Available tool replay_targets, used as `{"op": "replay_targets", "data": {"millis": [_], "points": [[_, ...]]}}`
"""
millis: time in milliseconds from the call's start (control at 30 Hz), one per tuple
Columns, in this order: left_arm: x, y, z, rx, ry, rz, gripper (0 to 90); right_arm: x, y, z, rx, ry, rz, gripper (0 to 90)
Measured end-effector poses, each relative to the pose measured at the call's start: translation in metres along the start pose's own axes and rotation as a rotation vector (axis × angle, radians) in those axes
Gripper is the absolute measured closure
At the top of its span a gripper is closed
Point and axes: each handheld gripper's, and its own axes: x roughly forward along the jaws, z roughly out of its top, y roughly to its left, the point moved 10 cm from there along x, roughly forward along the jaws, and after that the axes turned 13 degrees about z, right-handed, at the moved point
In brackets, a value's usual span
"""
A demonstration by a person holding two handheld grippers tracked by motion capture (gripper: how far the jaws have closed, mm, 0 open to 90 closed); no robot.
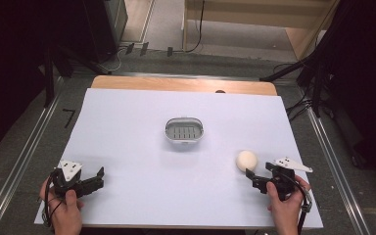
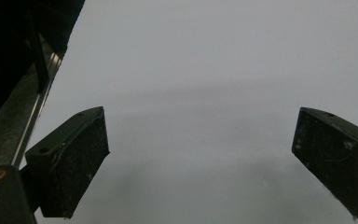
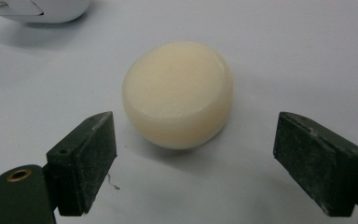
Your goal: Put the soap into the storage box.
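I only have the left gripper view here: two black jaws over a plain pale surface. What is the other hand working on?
Observer: The right gripper is open, its jaws standing to either side of a cream round soap that lies on the table, not yet touching it.
Operator: Anything else on the table?
Observer: A grey oval soap dish with a slotted floor sits near the middle of the white table cover, apart from the soap.
Operator: And where is my left gripper?
Observer: The left gripper is at the near left corner, open, with nothing between its jaws.
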Motion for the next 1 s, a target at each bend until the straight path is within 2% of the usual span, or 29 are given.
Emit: {"op": "replay_targets", "data": {"millis": [267, 533, 867, 1000], "points": [[-0.001, 0.0, 0.0, -0.007, -0.009, -0.011, 4.4, 0.003, 0.0, 0.001, 0.005, -0.004, 0.006, 14.2], [-0.002, 0.0, 0.001, -0.005, -0.014, -0.01, 4.4, 0.012, 0.004, 0.001, -0.008, 0.022, -0.006, 14.2], [-0.005, 0.001, 0.001, -0.029, -0.025, -0.031, 4.5, 0.024, 0.008, 0.006, -0.015, 0.023, -0.004, 14.1], [-0.005, 0.001, 0.0, -0.026, -0.021, -0.029, 4.4, 0.029, 0.007, 0.008, -0.023, 0.033, -0.021, 14.2]]}}
